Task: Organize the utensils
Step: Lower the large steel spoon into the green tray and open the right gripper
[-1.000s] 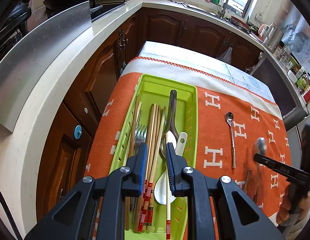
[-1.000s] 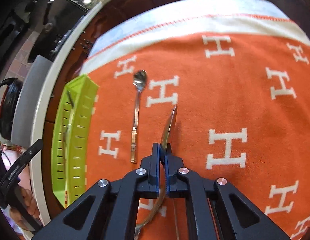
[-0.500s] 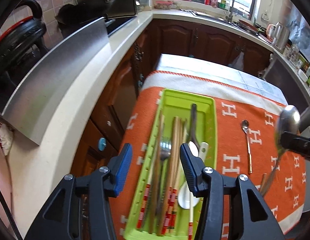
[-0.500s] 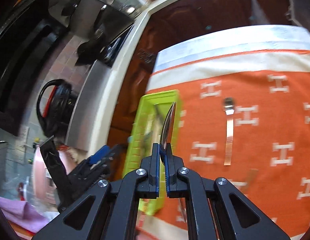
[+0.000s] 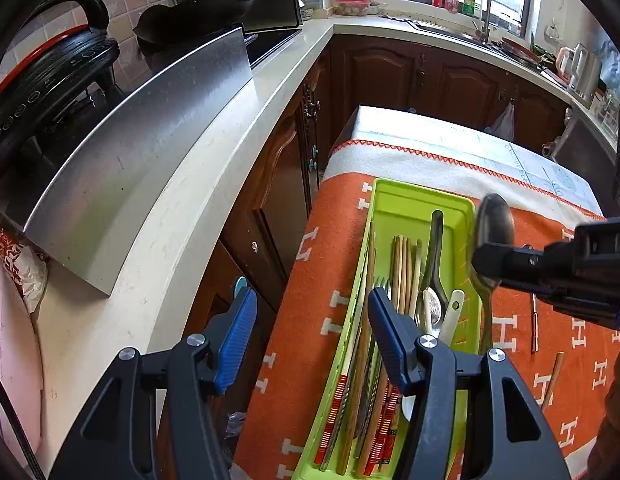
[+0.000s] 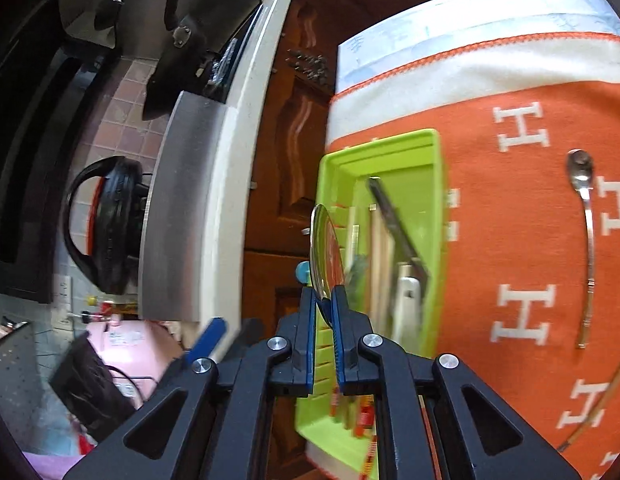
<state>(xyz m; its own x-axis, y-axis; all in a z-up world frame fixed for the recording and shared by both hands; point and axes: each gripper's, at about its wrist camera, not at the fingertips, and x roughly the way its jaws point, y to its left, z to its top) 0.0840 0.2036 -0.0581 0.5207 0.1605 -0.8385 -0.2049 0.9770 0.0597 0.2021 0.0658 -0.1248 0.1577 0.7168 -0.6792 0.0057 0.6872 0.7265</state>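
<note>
Right tongs (image 6: 322, 304) clamped on a metal spoon (image 6: 325, 252), bowl edge-on and sticking up past the tips. In my left view that spoon (image 5: 493, 224) hangs over the right rim of the green tray (image 5: 406, 200), handle trailing down past the tray's edge.

Left tongs (image 5: 312, 332) have just been opening, jaws now wide apart, nothing between the pads. They sit over the tray's near left side and the gap beside the orange cloth (image 5: 330, 240).

Tray holds chopsticks (image 5: 404, 264), a fork, a dark-handled spoon (image 5: 435, 248) and a white spoon (image 5: 454, 312), all lying lengthwise.

On the cloth to the right of the tray: a slim teaspoon (image 6: 586, 240) lying lengthwise, well apart from the tray, and one loose chopstick (image 6: 602, 396) near the corner.
</note>
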